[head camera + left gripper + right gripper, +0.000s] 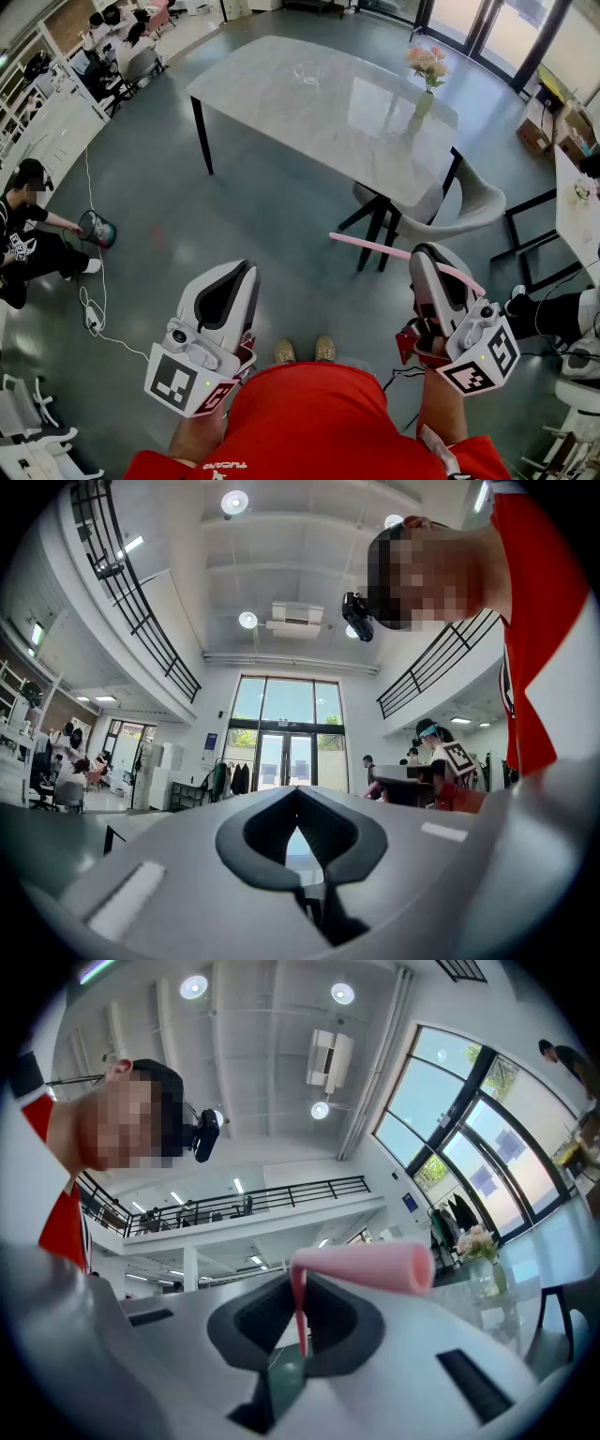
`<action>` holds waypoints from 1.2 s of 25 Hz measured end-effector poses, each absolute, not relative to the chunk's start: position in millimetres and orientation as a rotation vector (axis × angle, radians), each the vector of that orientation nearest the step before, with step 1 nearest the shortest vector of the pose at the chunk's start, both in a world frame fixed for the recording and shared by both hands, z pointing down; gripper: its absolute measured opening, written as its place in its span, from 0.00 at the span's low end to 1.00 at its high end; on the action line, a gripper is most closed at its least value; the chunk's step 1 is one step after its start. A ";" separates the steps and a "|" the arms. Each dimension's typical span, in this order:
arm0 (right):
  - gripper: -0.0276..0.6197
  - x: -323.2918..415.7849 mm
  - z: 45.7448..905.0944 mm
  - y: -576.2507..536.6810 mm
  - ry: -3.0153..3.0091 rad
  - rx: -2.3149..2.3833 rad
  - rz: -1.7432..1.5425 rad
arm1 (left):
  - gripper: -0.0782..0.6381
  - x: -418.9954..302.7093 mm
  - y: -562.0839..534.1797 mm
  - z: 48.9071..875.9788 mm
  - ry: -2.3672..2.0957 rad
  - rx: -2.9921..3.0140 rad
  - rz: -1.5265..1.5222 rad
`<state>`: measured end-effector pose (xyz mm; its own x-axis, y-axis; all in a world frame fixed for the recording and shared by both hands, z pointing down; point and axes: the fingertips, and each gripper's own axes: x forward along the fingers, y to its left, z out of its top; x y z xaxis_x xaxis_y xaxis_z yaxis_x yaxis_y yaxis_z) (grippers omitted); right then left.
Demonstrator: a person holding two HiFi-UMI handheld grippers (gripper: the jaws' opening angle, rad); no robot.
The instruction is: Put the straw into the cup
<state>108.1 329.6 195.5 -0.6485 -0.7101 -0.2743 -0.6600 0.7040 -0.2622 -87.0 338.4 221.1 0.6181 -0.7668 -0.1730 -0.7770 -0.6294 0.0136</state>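
My right tool (pixel 427 253) is clenched on the pink straw (pixel 375 246), which sticks out leftward. Left tool (pixel 246 269) closed, empty. Cup (pixel 307 71) near the bench's (pixel 356 131) far edge is glassy, hard to make out.

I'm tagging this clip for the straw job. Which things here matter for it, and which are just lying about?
For the job:
- straw, pinched in the right tool
- cup, on the table

Just about:
- flower vase
- chair
- left tool, shut and empty
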 end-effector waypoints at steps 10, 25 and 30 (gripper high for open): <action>0.08 107.3 197.2 329.4 2.569 -1.058 -0.199 | 0.12 -87.0 341.7 221.5 1.338 -2.758 0.251; 0.08 128.9 190.3 317.8 2.548 -1.054 -0.186 | 0.12 -82.1 331.6 221.2 1.382 -2.727 0.237; 0.08 152.2 190.3 307.7 2.553 -1.076 -0.171 | 0.12 -58.8 318.4 218.4 1.358 -2.726 0.241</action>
